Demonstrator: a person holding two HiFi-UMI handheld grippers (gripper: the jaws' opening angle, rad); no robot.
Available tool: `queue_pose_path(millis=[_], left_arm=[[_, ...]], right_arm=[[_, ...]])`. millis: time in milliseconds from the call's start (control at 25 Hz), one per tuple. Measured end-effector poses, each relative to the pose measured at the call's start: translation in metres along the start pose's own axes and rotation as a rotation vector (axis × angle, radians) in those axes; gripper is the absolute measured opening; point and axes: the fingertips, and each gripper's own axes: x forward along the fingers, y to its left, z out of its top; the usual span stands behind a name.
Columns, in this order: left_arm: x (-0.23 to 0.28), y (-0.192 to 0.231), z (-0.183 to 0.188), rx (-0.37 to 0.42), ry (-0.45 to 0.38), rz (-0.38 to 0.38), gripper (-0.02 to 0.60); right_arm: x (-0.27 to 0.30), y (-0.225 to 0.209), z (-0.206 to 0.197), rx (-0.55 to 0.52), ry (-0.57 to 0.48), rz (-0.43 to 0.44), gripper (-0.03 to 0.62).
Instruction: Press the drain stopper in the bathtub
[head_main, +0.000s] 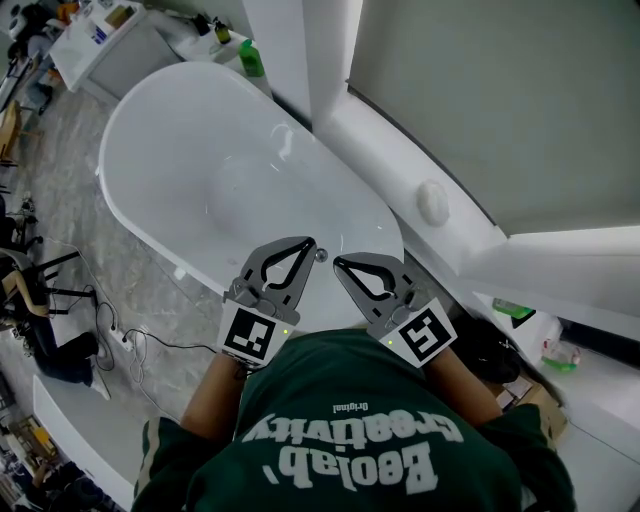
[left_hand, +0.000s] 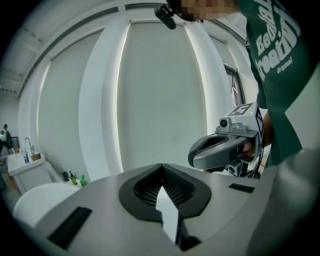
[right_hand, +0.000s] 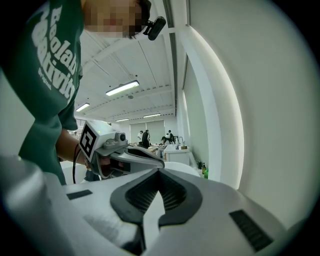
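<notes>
One drain stopper (head_main: 320, 255) between left gripper (head_main: 306, 245), right gripper (head_main: 339, 264) tips.

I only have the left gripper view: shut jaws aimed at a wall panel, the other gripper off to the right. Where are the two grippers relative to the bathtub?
Observer: In the head view the left gripper and the right gripper are held side by side over the near end of the white bathtub.
Operator: Any sign of the drain stopper?
Observer: A small round metal piece shows in the gap between the two gripper tips. It is probably the stopper, but it is too small to be sure.
Operator: Are the right gripper's jaws open?
Observer: No. The right gripper view shows them shut with nothing between them.
</notes>
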Motion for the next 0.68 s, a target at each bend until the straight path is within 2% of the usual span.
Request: queue_pose_path(millis=[680], left_arm=[[0.02,0.01,0.002,0.034,0.014,-0.023,0.009]], right_arm=[[0.008,-0.014,0.002,-0.018,0.014,0.003,0.011]])
